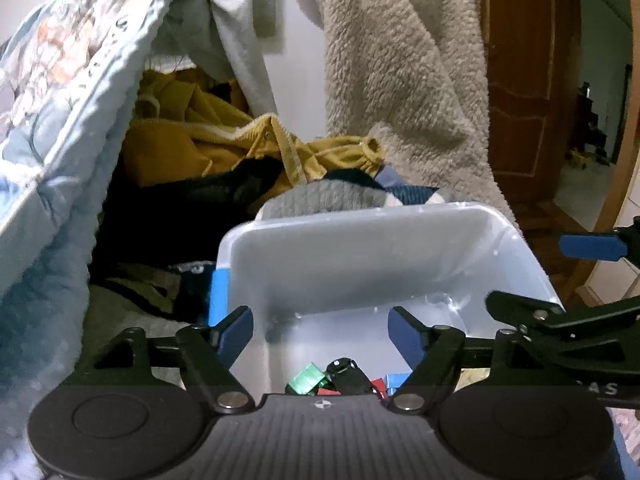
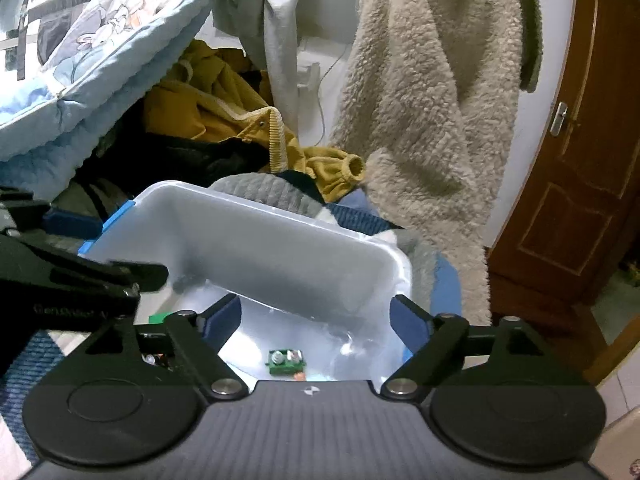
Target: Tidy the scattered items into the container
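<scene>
A translucent white plastic container (image 1: 360,256) with a blue clip handle (image 1: 218,296) sits just ahead of both grippers. My left gripper (image 1: 320,332) is open and empty above its near side. Small toys lie on its floor: a green one (image 1: 306,378), a black one (image 1: 348,372), red and blue pieces (image 1: 386,384). My right gripper (image 2: 316,320) is open and empty over the same container (image 2: 256,240). A green toy (image 2: 286,362) lies below it. The other gripper shows at the left edge (image 2: 80,280).
Piled clothes lie behind the container: a mustard garment (image 1: 224,140), dark fabric (image 1: 180,208), a grey knit (image 1: 332,198). A light blue quilt (image 1: 52,120) hangs at left, a beige fleece robe (image 1: 400,80) at right. A brown wooden door (image 2: 568,200) stands far right.
</scene>
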`<state>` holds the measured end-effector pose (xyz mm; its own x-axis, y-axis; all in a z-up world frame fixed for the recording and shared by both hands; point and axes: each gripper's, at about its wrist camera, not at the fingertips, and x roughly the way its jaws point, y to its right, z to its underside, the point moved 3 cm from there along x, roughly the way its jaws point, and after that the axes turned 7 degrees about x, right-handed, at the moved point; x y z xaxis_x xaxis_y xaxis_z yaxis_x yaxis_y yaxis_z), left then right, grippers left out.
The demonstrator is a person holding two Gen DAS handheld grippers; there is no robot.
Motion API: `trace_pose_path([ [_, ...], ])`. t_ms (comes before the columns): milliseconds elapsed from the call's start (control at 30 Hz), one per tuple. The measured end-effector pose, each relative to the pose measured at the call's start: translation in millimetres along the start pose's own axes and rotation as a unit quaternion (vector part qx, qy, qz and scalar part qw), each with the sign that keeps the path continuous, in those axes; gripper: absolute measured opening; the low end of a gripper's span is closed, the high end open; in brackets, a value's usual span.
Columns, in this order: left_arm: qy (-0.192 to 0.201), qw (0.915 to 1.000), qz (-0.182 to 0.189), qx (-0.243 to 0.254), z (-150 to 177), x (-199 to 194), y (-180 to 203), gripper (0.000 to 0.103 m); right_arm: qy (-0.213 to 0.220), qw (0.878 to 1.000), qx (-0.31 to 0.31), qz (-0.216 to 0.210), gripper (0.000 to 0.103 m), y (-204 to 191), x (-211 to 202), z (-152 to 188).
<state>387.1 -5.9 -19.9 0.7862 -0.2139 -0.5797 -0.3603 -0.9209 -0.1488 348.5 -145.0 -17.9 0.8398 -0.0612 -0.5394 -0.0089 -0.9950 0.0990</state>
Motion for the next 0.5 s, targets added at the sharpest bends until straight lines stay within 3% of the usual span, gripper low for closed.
trace_pose_path([
  [167,-0.015,0.9981,-0.04,0.045,-5,-5,11,0.078,-0.032,0.999,0.007,-0.001,0.092,10,-14,5],
  [367,-0.052,0.9983,-0.005,0.025,-7,3,12,0.078,-0.107,0.994,0.002,-0.019,0.093,14,-14,21],
  [500,-0.075,0.9966,-0.001,0.034,-3,10,17,0.078,-0.143,0.989,0.005,-0.027,0.093,15,-6,32],
])
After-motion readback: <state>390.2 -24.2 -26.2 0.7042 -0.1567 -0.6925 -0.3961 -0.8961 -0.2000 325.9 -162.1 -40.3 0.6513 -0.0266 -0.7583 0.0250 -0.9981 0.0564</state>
